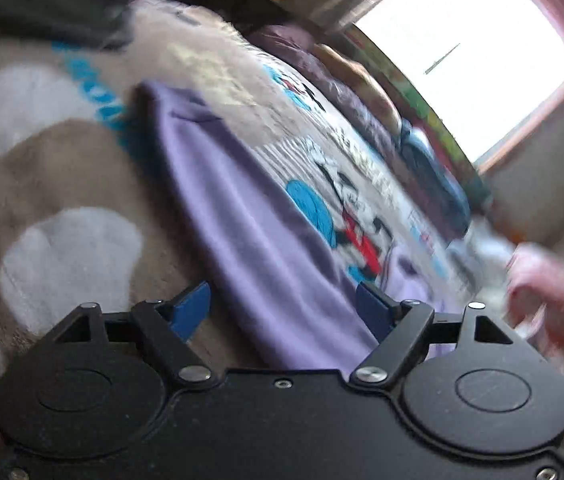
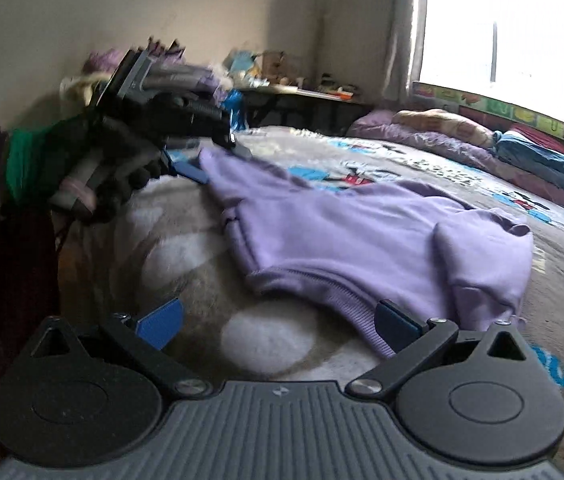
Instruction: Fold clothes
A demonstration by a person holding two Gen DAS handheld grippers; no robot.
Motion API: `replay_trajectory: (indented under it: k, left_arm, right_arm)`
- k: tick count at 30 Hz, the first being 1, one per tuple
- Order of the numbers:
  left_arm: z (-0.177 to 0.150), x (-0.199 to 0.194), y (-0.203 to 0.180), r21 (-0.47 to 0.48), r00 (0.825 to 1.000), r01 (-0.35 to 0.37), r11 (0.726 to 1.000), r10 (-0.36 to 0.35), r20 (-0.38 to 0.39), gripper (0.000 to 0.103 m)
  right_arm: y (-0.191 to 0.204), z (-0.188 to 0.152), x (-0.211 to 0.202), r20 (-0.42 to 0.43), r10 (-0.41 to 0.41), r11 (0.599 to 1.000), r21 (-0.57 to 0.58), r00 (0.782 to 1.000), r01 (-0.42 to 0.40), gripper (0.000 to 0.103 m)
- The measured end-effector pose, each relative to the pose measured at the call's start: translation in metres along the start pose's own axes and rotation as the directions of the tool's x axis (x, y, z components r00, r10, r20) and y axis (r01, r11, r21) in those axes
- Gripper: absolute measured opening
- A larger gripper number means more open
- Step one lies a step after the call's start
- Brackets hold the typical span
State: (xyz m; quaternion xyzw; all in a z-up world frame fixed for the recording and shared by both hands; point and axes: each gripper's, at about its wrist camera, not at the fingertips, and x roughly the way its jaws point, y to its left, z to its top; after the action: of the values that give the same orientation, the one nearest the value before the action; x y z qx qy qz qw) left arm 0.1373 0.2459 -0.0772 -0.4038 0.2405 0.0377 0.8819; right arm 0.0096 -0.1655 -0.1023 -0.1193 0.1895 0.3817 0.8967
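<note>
The lilac sweatshirt [image 2: 346, 232] lies lengthwise across the bed [image 2: 562, 300] — ribbed hem just beyond the right hand-held gripper [image 2: 278, 320], spread wide, empty; left hand-held gripper [image 1: 282, 312] likewise gaping, at the far edge.

Daylight floods in from a window [image 2: 502, 40] far ahead of the jaws and to their right, blown out to pure white in both views. The left wrist view is tilted and smeared with motion blur throughout. The right wrist view is sharper ahead of the jaws, though the other gripper [image 2: 186, 160] blurs. Fisheye bending curves the edges, and corners darken.
</note>
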Motion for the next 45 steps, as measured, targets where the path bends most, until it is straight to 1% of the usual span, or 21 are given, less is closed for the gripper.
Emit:
replay_trajectory:
  k: [2, 6, 9, 10, 13, 15, 18, 20, 21, 22, 23, 25, 28, 30, 33, 35, 37, 39, 40, 42, 45]
  left_arm:
    - [0.006, 0.001, 0.012, -0.062, 1.000, 0.006, 0.998, -0.006, 0.003, 0.075]
    - [0.021, 0.006, 0.024, -0.141, 0.999, 0.034, 0.989, -0.031, 0.022, 0.075]
    - [0.040, 0.016, 0.040, -0.196, 0.998, 0.042, 0.980, -0.033, 0.050, 0.066]
    - [0.046, 0.019, 0.045, -0.214, 0.998, 0.046, 0.976, -0.034, 0.059, 0.064]
    - [0.061, 0.028, 0.057, -0.262, 0.995, 0.077, 0.962, -0.058, 0.078, 0.062]
    - [0.070, 0.034, 0.059, -0.266, 0.995, 0.080, 0.961, -0.061, 0.078, 0.062]
    - [0.081, 0.044, 0.060, -0.247, 0.995, 0.074, 0.966, -0.056, 0.080, 0.061]
    - [0.085, 0.047, 0.058, -0.226, 0.995, 0.075, 0.971, -0.057, 0.083, 0.057]
    - [0.085, 0.047, 0.055, -0.213, 0.995, 0.077, 0.974, -0.060, 0.085, 0.049]
    - [0.086, 0.047, 0.053, -0.199, 0.994, 0.080, 0.977, -0.064, 0.088, 0.039]
    - [0.086, 0.047, 0.050, -0.185, 0.994, 0.082, 0.979, -0.067, 0.090, 0.033]
    - [0.088, 0.048, 0.045, -0.158, 0.993, 0.087, 0.984, -0.073, 0.094, 0.016]
    - [0.089, 0.048, 0.038, -0.116, 0.992, 0.094, 0.989, -0.083, 0.100, 0.009]
    - [0.091, 0.048, 0.033, -0.088, 0.991, 0.098, 0.991, -0.089, 0.103, 0.008]
    - [0.092, 0.047, 0.025, -0.041, 0.989, 0.104, 0.994, -0.099, 0.108, 0.008]
    - [0.086, 0.045, 0.002, 0.082, 0.988, 0.098, 0.992, -0.107, 0.108, 0.008]
    - [0.077, 0.044, -0.024, 0.217, 0.988, 0.093, 0.972, -0.117, 0.100, 0.008]
    - [0.064, 0.046, -0.047, 0.338, 0.988, 0.101, 0.936, -0.135, 0.078, 0.008]
    - [0.055, 0.046, -0.057, 0.396, 0.988, 0.106, 0.912, -0.143, 0.063, 0.008]
    - [0.039, 0.047, -0.078, 0.505, 0.987, 0.118, 0.855, -0.155, 0.032, 0.008]
    - [0.009, 0.052, -0.100, 0.618, 0.985, 0.153, 0.771, -0.169, -0.033, 0.008]
  right_arm:
    - [0.004, 0.000, 0.002, -0.019, -0.006, 1.000, -0.010, 1.000, 0.006, 0.101]
    - [0.005, -0.001, 0.002, -0.037, -0.005, 1.000, 0.023, 0.999, 0.006, 0.101]
    - [-0.001, -0.002, 0.002, -0.038, -0.004, 0.998, 0.069, 0.999, 0.007, 0.098]
    - [-0.003, -0.002, 0.002, -0.036, -0.007, 0.997, 0.080, 0.999, 0.009, 0.098]
    - [-0.005, -0.001, -0.001, -0.027, -0.016, 0.994, 0.110, 1.000, 0.019, 0.098]
    - [-0.007, -0.002, -0.003, -0.026, -0.022, 0.992, 0.128, 0.999, 0.025, 0.098]
    - [-0.011, -0.003, -0.005, -0.029, -0.032, 0.989, 0.143, 0.999, 0.036, 0.098]
    - [-0.014, -0.002, -0.005, -0.025, -0.036, 0.986, 0.160, 0.999, 0.040, 0.098]
    - [-0.016, -0.001, -0.006, -0.023, -0.038, 0.985, 0.170, 0.999, 0.041, 0.098]
    - [-0.017, 0.000, -0.006, -0.020, -0.038, 0.983, 0.181, 0.999, 0.041, 0.098]
    - [-0.018, 0.001, -0.007, -0.015, -0.038, 0.980, 0.197, 0.999, 0.040, 0.098]
    - [-0.021, 0.003, -0.009, -0.005, -0.036, 0.972, 0.232, 0.999, 0.037, 0.098]
    - [-0.026, 0.006, -0.011, 0.014, -0.026, 0.953, 0.303, 1.000, 0.020, 0.098]
    - [-0.030, 0.008, -0.010, 0.018, 0.000, 0.929, 0.369, 1.000, -0.007, 0.098]
    - [-0.034, 0.011, -0.004, 0.024, 0.046, 0.880, 0.472, 0.999, -0.052, 0.097]
    - [-0.034, 0.012, 0.001, 0.032, 0.074, 0.853, 0.516, 0.997, -0.080, 0.093]
    - [-0.034, 0.012, 0.005, 0.052, 0.109, 0.819, 0.561, 0.993, -0.119, 0.087]
    - [-0.035, 0.012, 0.009, 0.070, 0.138, 0.780, 0.607, 0.988, -0.152, 0.085]
    - [-0.035, 0.012, 0.010, 0.078, 0.146, 0.764, 0.624, 0.986, -0.163, 0.085]
    - [-0.034, 0.012, 0.013, 0.085, 0.155, 0.743, 0.647, 0.984, -0.173, 0.085]
    - [-0.037, 0.014, 0.014, 0.099, 0.151, 0.714, 0.677, 0.984, -0.178, 0.085]
